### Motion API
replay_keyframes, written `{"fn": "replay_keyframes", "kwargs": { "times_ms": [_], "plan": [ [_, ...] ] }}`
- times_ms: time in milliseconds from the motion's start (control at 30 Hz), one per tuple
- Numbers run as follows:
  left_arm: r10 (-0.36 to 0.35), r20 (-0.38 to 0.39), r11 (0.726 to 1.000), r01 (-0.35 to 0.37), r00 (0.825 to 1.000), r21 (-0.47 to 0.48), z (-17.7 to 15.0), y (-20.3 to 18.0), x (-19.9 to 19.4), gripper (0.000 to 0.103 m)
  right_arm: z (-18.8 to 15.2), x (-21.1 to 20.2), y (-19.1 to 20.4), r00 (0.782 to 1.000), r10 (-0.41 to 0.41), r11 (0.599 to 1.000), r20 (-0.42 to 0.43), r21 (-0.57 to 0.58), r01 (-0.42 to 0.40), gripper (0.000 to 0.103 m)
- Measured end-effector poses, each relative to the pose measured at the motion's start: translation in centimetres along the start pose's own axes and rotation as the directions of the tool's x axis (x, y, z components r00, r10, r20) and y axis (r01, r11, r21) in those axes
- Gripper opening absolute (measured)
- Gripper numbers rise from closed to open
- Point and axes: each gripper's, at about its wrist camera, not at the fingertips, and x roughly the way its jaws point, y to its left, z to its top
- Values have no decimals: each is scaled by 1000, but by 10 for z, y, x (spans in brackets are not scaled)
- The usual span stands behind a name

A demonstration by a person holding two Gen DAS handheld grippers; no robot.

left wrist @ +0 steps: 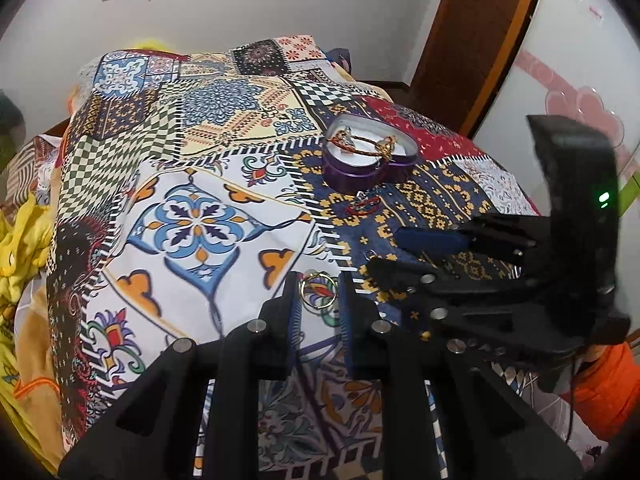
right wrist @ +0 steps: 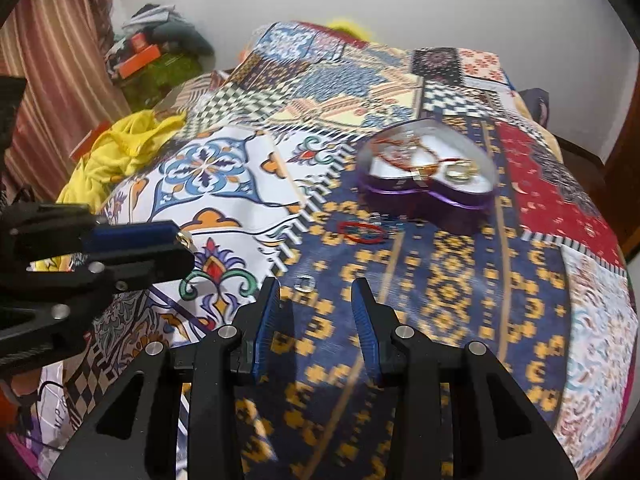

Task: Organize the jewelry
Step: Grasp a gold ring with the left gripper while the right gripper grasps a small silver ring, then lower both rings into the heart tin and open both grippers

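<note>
White walls (right wrist: 460,8); patchwork bedspread (left wrist: 200,184); striped curtain (right wrist: 52,60); wooden door frame (left wrist: 472,40).

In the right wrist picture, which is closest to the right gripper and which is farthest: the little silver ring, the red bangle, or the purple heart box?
Measured from the right gripper:
1. Silver ring: on the cloth just ahead, between the fingertips.
2. Red bangle: farther up, slightly right.
3. Purple heart box: farthest, up and right, with jewelry already inside.

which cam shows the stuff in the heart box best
The right wrist view: the heart box sits nearer and is seen from above, so the red cord and gold ring on its white lining show. The left wrist view has the box farther off and side-on, its contents smaller.
</note>
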Motion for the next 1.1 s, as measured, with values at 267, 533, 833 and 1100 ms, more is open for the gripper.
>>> {"fn": "replay_keyframes", "kwargs": {
  "times_ms": [267, 533, 833, 1100],
  "plan": [
    [-8, 21, 1000, 9, 1000, -19, -3, 5, -5, 17, 2, 12, 12, 999, -46, 997, -23, -69, 45, 9],
    [-19, 36, 999, 20, 999, -31, 7, 1, -4, 17, 4, -3, 1, 999, -35, 999, 23, -31, 36, 8],
    [-36, 83, 999, 38, 996, -13, 36, -12, -5, 17, 20, -46, -31, 987, -73, 996, 141, 52, 67, 9],
    [-55, 124, 998, 54, 991, 10, 66, -23, -1, 17, 37, -70, -52, 967, -107, 991, 231, 99, 86, 9]
  ]
}}
